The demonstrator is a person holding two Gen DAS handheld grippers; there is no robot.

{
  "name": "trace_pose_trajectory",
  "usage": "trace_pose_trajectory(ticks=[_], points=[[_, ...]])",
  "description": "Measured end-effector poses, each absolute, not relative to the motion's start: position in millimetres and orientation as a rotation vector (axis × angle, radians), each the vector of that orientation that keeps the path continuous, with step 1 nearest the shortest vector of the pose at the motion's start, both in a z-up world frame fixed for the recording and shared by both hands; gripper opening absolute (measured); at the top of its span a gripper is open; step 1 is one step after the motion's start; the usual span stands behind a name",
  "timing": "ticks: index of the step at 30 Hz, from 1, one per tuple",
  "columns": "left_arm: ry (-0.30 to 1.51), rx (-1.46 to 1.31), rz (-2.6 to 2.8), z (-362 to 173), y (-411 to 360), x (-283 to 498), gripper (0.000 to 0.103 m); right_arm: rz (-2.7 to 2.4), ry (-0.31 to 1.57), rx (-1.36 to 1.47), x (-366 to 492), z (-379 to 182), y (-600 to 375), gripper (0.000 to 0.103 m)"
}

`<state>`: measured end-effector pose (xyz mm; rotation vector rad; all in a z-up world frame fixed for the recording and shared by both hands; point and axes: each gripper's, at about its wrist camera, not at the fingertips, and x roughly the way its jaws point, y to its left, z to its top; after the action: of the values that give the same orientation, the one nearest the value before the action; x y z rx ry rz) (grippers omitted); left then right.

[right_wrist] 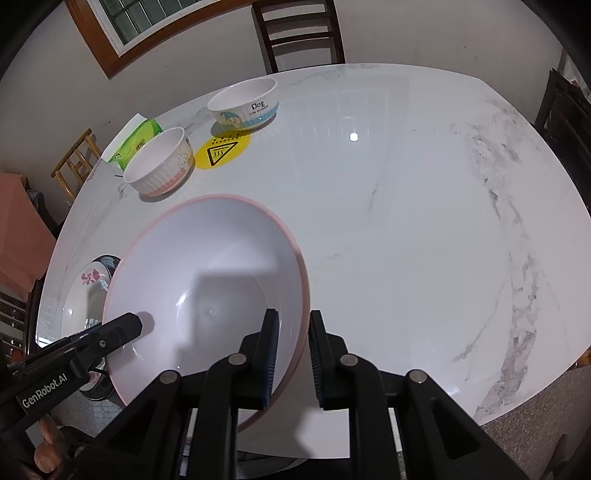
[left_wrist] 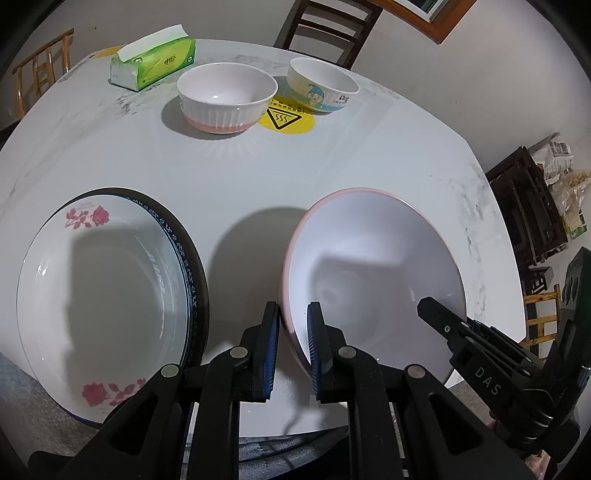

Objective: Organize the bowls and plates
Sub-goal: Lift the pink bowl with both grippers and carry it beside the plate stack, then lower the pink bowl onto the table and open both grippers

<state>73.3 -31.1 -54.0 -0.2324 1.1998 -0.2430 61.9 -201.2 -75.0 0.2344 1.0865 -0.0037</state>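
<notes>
Plates and bowls share a white marble table (right_wrist: 406, 221). A large pink-rimmed plate (left_wrist: 373, 266) sits tilted between the two claws, each of them straddling its rim from opposite sides. Left gripper (left_wrist: 293, 314) has its rubber-padded fingers (left_wrist: 271, 332) on either side of the plate's left edge, one pad outside and one inside the rim; a narrow gap shows beside the rim, so whether it pinches firmly cannot be told. Right gripper (right_wrist: 293, 321) likewise straddles the plate's right edge, its left finger inside the dish and its right finger outside; a gap also shows there, so its clamp cannot be judged. Just left of the left claw lies a rose-patterned plate (left_wrist: 107, 302) nested on a darker plate with a blue-patterned rim (left_wrist: 192, 280). Well ahead of both claws stand a ribbed bowl with a pink base (left_wrist: 227, 98) and, just right of it, a cartoon-printed bowl (left_wrist: 323, 86), with a yellow warning sticker (left_wrist: 286, 120) on the table between them. Farther ahead and to the left is a green tissue pack (left_wrist: 155, 59). A dark wooden chair (right_wrist: 299, 33) stands beyond the table's far edge.
</notes>
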Motion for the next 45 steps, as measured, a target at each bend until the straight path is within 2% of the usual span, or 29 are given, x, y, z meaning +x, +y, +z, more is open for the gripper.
trace_pose_trajectory(ticks=[22, 25, 31, 45], points=[[1.213, -0.226, -0.251, -57.1, -30.7, 73.8, 0.013, 0.004, 1.109, 0.256, 62.8, -81.7, -200.9, 0.02], [1.215, -0.227, -0.249, -56.6, -30.8, 74.1, 0.017, 0.005, 1.1, 0.256, 62.6, -79.1, -202.0, 0.021], [1.206, -0.244, -0.25, -53.6, -24.3, 73.3, 0.028, -0.004, 1.073, 0.253, 63.3, -70.6, -206.0, 0.034], [1.161, -0.266, -0.26, -36.4, -6.5, 71.7, 0.037, 0.007, 0.994, 0.273, 64.8, -45.2, -217.1, 0.035]])
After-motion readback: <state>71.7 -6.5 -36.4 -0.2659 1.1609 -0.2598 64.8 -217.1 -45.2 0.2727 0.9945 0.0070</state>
